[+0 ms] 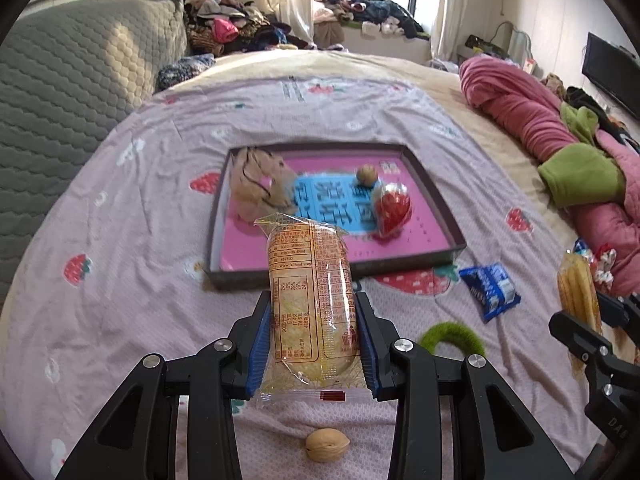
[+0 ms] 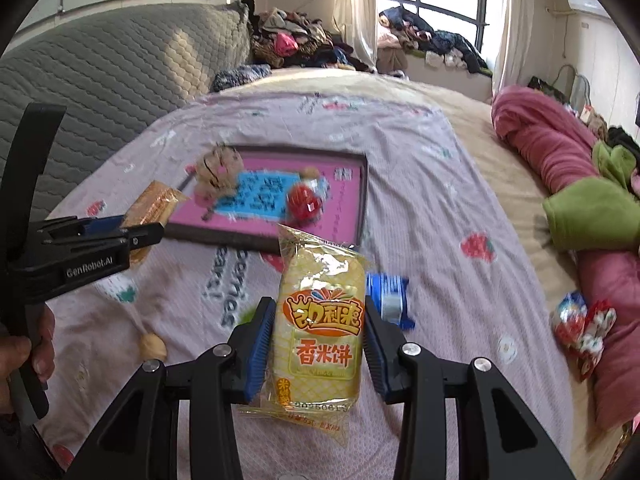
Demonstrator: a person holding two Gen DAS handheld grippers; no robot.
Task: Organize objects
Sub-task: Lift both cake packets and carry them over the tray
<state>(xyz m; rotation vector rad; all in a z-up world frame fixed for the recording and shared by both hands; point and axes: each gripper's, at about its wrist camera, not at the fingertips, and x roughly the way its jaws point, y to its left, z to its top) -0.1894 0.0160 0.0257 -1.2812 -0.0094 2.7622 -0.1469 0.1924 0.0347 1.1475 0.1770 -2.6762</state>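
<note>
Both wrist views face the tray (image 1: 434, 200) nearby, seemingly side-by-side.

Left gripper (image 1: 316, 316): fingers point toward 12 o'clock, blue pads (image 1: 260, 344) pressed against both long sides of a rice cracker packet (image 1: 312, 304), which stands lengthwise between them with its printed back facing the camera. In the right wrist view this gripper enters from 9 o'clock, seen side-on, with a bare hand (image 2: 24, 356) wrapped round its handle at 8 o'clock.

Right gripper (image 2: 320, 320): fingers toward 12 o'clock, pads clamped on the sides of a second rice cracker packet (image 2: 320, 332), label side up. It appears at 3 o'clock in the left wrist view.
</note>
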